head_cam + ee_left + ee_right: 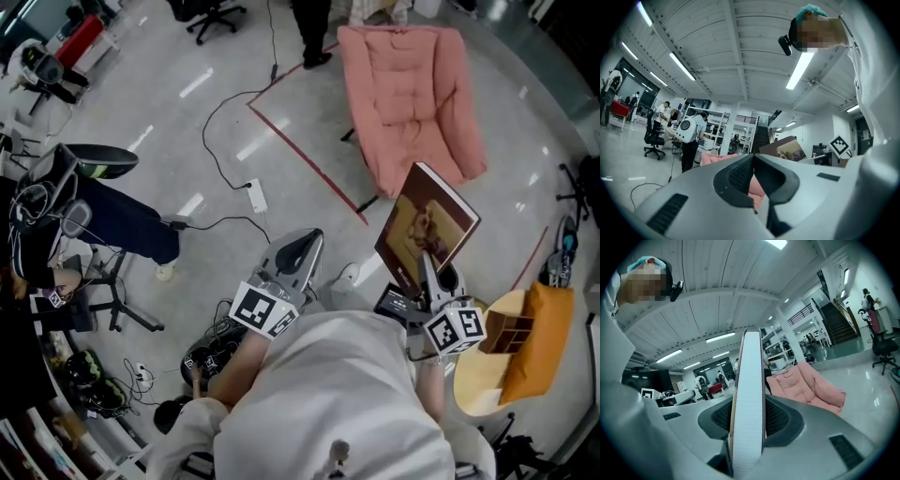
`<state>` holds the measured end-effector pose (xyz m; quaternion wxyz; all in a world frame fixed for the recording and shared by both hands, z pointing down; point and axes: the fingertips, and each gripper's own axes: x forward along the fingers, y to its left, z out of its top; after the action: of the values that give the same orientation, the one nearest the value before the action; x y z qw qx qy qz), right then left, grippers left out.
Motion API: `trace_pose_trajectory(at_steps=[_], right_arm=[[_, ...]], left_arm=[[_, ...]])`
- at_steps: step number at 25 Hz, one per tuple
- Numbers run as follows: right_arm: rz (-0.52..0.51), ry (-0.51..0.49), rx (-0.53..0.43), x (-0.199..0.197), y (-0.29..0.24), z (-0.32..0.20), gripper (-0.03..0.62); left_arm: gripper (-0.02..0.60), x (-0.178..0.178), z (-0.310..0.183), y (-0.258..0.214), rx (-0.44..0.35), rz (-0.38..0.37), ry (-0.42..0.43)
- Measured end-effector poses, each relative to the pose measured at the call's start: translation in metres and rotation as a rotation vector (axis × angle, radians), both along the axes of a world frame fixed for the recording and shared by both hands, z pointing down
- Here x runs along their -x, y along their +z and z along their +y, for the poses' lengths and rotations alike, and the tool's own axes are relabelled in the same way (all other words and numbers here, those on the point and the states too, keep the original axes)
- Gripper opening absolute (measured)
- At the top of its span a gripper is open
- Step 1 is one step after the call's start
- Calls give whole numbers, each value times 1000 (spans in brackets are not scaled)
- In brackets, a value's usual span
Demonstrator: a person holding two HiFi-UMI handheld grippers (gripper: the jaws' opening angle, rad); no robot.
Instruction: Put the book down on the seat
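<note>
The book (427, 228), brown-covered with a picture on the front, stands upright in my right gripper (434, 269), whose jaws are shut on its lower edge. In the right gripper view its white page edge (749, 394) fills the gap between the jaws of the right gripper (749, 416). The seat (411, 101), a pink cushioned floor chair, lies ahead on the grey floor, beyond the book; it also shows as the pink seat (806, 385) to the right. My left gripper (298, 251) hangs to the book's left, shut and holding nothing, and the left gripper (753, 159) points toward the seat.
A red tape line (305, 159) and a black cable (220, 131) with a power strip cross the floor left of the seat. A person's dark-trousered leg (131, 225) and office chairs are at the left. A yellow and orange box (525, 342) sits at my right.
</note>
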<state>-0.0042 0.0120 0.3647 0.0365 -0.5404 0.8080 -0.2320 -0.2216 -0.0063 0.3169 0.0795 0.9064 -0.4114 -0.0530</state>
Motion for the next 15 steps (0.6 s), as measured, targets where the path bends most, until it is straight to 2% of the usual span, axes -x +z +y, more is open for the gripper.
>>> trace_pose_trajectory(at_steps=[5,10,15], right_arm=[[-6,-10,-24,-15,-11,-45,153],[-25,25,-24,-34,-11,-68,153],[-61,103,-7,-55,-9,-86,153]], left_arm=[[8,-21,-44,-9,-12,13,-10],[8,-41,-75,-12,-26,-14,33],[8,-61,-108,-10,-29,-29,106]])
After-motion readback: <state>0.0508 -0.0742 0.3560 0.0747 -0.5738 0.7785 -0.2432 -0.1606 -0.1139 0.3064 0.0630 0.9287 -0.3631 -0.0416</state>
